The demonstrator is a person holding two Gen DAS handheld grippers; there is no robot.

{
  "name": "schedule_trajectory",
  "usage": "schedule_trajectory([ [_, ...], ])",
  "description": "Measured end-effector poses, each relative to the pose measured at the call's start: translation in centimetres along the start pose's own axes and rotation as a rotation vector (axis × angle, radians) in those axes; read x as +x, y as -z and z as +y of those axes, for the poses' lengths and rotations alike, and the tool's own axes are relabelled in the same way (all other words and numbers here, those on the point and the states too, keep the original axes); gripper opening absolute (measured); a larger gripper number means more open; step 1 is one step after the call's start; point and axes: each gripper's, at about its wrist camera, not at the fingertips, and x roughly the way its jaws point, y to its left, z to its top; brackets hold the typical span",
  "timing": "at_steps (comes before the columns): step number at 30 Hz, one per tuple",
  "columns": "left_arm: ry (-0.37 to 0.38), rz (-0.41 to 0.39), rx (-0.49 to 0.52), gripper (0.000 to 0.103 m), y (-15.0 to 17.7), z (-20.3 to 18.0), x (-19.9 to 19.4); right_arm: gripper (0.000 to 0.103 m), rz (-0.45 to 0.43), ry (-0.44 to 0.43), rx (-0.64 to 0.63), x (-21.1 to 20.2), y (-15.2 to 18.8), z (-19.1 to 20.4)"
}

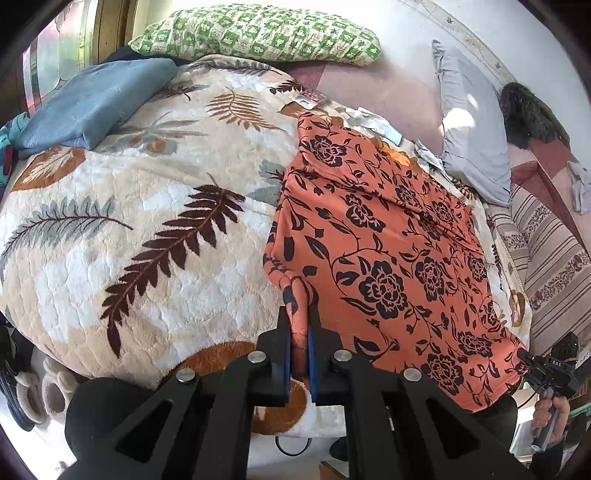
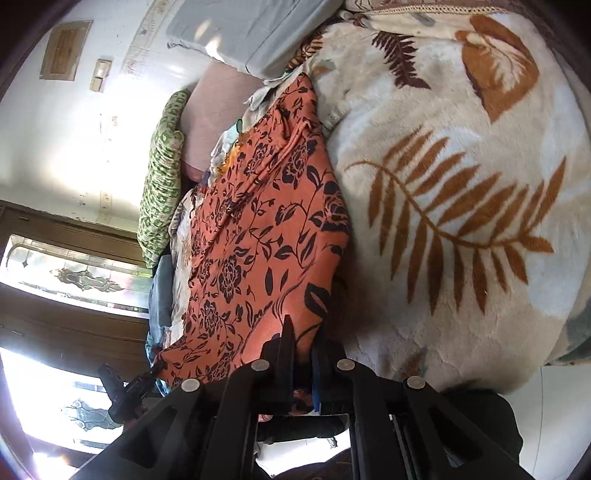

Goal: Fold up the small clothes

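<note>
Orange floral garment [image 1: 388, 236] on the leaf-print blanket [image 1: 147, 221] is pinched at two corners by both down-tilted grippers' fingers [image 1: 300, 332] [image 2: 303, 354].

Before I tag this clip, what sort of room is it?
Most likely a bedroom in a home: a bed covered by a plush leaf-print blanket, a green checked pillow and a grey pillow near the wall, with an orange floral garment laid out on top.
</note>
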Motion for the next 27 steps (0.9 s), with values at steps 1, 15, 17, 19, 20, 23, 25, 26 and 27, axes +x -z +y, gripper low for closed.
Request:
schedule_trajectory([
  [1, -0.004, 0.009, -0.006, 0.007, -0.1, 0.1, 0.4, 0.007, 0.003, 0.003, 0.006, 0.3, -0.2, 0.0],
  [15, 0.021, -0.097, 0.11, 0.007, -11.4, -3.8, 0.5, 0.007, -0.06, -0.101, -0.075, 0.2, -9.8, 6.4],
  [17, 0.014, -0.12, 0.127, 0.007, -15.0, -4.8, 1.7, 0.007, -0.082, -0.12, -0.072, 0.9, -13.6, 8.0],
  [19, 0.007, -0.123, 0.122, 0.007, -18.7, -5.4, 3.5, 0.007, -0.096, -0.147, -0.05, 2.3, -18.2, 9.5],
  [20, 0.007, -0.117, 0.117, 0.007, -20.7, -5.6, 4.8, 0.007, -0.104, -0.152, -0.035, 3.1, -20.5, 10.2],
  [23, 0.003, -0.078, 0.062, 0.007, -26.2, -5.9, 10.0, 0.007, -0.104, -0.128, 0.014, 7.1, -27.1, 11.0],
  [25, -0.024, -0.072, 0.024, 0.007, -29.2, -5.8, 14.1, 0.007, -0.096, -0.08, 0.036, 10.7, -30.5, 10.7],
  [26, -0.038, -0.068, 0.021, 0.007, -30.4, -5.9, 16.2, 0.007, -0.094, -0.063, 0.05, 12.4, -32.1, 10.3],
  [27, -0.063, -0.046, 0.02, 0.007, -31.6, -6.1, 18.6, 0.007, -0.097, -0.035, 0.051, 14.1, -33.5, 10.0],
])
